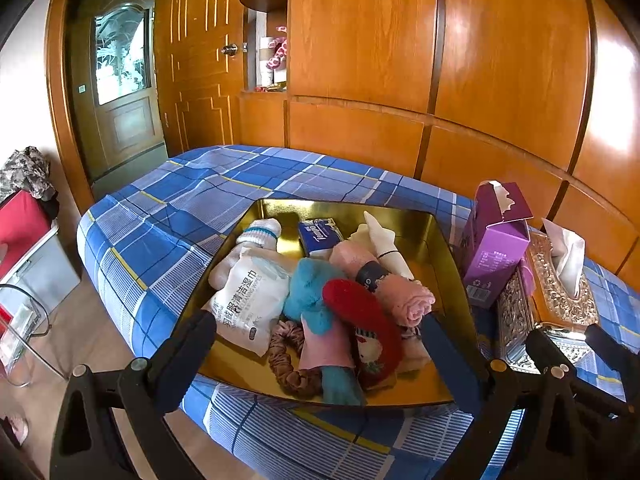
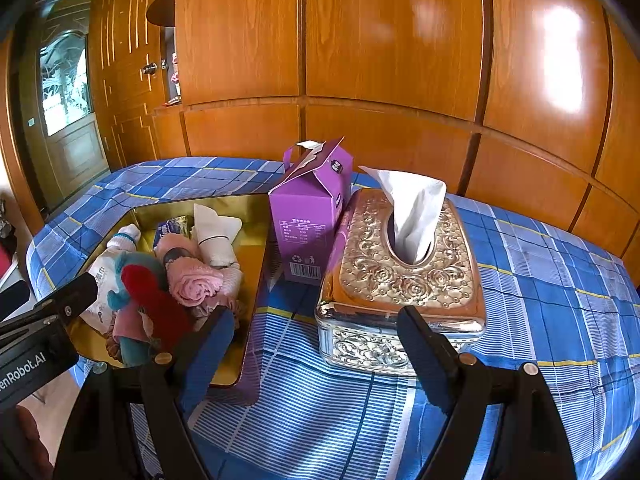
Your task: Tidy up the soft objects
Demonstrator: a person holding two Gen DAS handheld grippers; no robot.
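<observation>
A gold tray (image 1: 436, 248) on a blue plaid cloth holds soft things: a white wipes pack (image 1: 248, 300), a teal plush (image 1: 312, 296), a red plush (image 1: 360, 320), a rolled pink towel (image 1: 408, 300), white socks (image 1: 260, 232), a brown scrunchie (image 1: 288, 356) and a blue tissue pack (image 1: 320, 234). My left gripper (image 1: 320, 344) is open and empty over the tray's near edge. My right gripper (image 2: 316, 332) is open and empty, just in front of the gold tissue box (image 2: 400, 276). The tray also shows in the right wrist view (image 2: 252, 216).
A purple carton (image 2: 312, 208) stands between the tray and the tissue box; both show in the left wrist view, the carton (image 1: 496, 248) and the box (image 1: 560, 304). Wooden wardrobe panels (image 1: 400, 60) rise behind the table. A glass stand (image 1: 24, 320) and a red box (image 1: 20, 224) are at left.
</observation>
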